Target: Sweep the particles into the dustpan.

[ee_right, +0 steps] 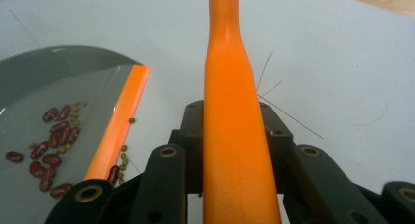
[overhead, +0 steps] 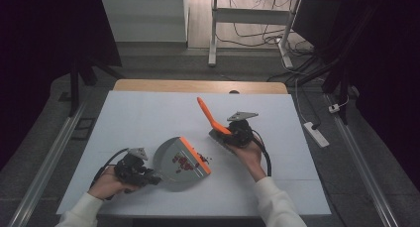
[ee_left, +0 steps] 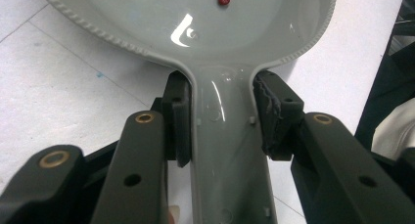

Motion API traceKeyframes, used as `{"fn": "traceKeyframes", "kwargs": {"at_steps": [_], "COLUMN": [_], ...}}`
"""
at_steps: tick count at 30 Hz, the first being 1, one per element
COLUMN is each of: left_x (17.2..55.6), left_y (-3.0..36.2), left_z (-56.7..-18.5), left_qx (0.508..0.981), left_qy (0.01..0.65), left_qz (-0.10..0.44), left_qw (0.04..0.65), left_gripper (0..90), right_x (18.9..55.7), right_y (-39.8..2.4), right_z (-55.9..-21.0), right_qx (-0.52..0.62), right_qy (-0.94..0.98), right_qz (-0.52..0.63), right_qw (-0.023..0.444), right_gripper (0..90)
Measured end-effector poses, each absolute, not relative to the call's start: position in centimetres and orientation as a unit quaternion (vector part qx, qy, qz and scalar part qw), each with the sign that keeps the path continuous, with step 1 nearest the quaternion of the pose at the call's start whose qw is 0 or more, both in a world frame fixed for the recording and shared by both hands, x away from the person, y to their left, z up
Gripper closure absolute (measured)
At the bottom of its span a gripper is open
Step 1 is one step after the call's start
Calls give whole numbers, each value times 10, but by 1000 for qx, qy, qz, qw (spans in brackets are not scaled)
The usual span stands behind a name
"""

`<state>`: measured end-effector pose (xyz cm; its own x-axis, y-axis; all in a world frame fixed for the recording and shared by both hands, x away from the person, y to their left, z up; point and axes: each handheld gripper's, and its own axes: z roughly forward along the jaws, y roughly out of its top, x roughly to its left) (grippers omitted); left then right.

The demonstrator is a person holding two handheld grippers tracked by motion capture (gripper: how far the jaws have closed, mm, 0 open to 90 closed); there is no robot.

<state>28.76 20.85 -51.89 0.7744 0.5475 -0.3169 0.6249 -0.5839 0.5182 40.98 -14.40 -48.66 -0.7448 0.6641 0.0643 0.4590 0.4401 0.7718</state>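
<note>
A grey dustpan point(overhead: 171, 157) with an orange lip point(overhead: 195, 155) lies on the white table at front centre. My left gripper point(overhead: 151, 177) is shut on its handle point(ee_left: 230, 160), with the pads point(ee_left: 178, 119) pressing on both sides. Red and small green beans point(overhead: 183, 162) lie inside the pan point(ee_right: 39, 87). A few more beans point(ee_right: 122, 155) lie on the table just past the lip point(ee_right: 120, 119). My right gripper point(overhead: 223, 135) is shut on an orange brush handle point(overhead: 208, 113), which slants up and away to the right of the pan. That handle point(ee_right: 230, 111) runs up between the jaws.
The white table cover point(overhead: 148, 113) reaches a wooden back edge point(overhead: 198, 85). Beyond it stand a desk's metal legs point(overhead: 213, 33) and floor cables. A power strip point(overhead: 316, 134) lies on the floor at the right. Rails run along both sides of the table.
</note>
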Motion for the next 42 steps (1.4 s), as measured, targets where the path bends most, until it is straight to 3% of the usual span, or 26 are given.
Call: {"fn": "traceKeyframes", "kwargs": {"at_steps": [16,33,37,42], "left_x": [287,287,288,287], "left_y": [208,208,208,208], "left_z": [-519,-519,-519,-519], "left_qx": [888,888,889,889], "left_qy": [331,331,329,329], "left_qz": [-61,-63,-63,-62], "left_qw": [314,314,312,313], "left_gripper": [610,609,609,609], "right_x": [400,379,375,373], "right_y": [-115,-82,-77,-79], "right_z": [-502,-503,-498,-489], "right_qx": [308,268,258,250], "right_qy": [855,865,862,859], "right_qz": [407,415,432,439], "right_qw": [91,85,58,81], "right_gripper": [692,691,693,693]}}
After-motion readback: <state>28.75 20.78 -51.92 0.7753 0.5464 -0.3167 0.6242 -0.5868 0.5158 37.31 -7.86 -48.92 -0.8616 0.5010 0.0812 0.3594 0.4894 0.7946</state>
